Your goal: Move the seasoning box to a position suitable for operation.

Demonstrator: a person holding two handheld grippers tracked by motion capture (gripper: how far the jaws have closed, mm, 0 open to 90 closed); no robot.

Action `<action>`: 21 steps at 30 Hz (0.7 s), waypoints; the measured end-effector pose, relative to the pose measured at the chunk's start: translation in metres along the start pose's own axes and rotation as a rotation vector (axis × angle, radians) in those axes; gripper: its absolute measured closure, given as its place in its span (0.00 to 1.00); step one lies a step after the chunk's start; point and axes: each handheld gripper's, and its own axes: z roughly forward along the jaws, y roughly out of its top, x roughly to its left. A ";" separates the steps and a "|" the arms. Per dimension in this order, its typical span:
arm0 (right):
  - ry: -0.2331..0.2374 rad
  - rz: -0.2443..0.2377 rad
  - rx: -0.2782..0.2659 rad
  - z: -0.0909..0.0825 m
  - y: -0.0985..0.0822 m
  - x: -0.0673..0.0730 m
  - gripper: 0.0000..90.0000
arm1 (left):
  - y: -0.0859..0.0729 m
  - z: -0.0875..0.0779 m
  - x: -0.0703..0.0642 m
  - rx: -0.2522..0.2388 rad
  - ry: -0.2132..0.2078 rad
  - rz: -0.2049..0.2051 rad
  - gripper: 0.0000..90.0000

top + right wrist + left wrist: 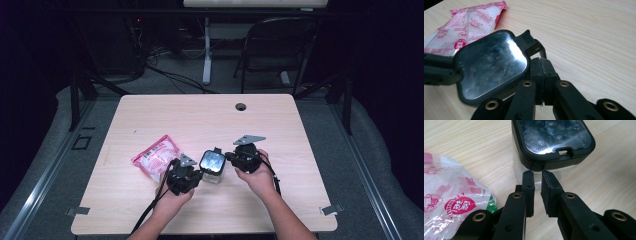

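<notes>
A small clear box (212,170) with a black lid and glossy top stands near the front middle of the wooden table (200,115). My left gripper (537,176) points at the box's clear wall (524,173) just under the lid (551,137). Its jaws stand a narrow gap apart with nothing between them. My right gripper (541,62) is shut, its tips against the lid's edge below a raised black latch tab (526,37). In the high view the left gripper (199,175) and right gripper (229,156) flank the box.
A pink and white snack bag (156,156) lies flat just left of the box, close to the left gripper. A cable hole (241,106) sits at the table's far edge. A folding chair (280,45) stands beyond the table.
</notes>
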 end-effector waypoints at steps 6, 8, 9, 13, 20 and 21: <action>0.036 -0.056 0.000 -0.014 -0.009 0.013 0.99 | -0.002 -0.001 0.000 0.001 -0.001 -0.004 0.88; 0.002 -0.074 -0.012 -0.014 -0.010 0.016 0.99 | -0.003 -0.002 -0.001 -0.003 0.006 -0.008 0.88; -0.017 -0.068 -0.022 -0.014 -0.007 0.012 0.99 | -0.005 -0.003 0.000 -0.001 0.019 -0.012 0.88; -0.007 0.011 -0.028 -0.008 -0.003 -0.001 1.00 | -0.005 -0.003 0.004 -0.013 0.031 -0.041 0.88; 0.007 0.125 -0.055 0.009 0.007 -0.016 1.00 | -0.001 -0.002 0.010 -0.026 0.055 -0.074 0.89; 0.017 0.148 -0.061 0.011 0.009 -0.016 1.00 | -0.001 -0.002 0.010 -0.026 0.055 -0.073 0.89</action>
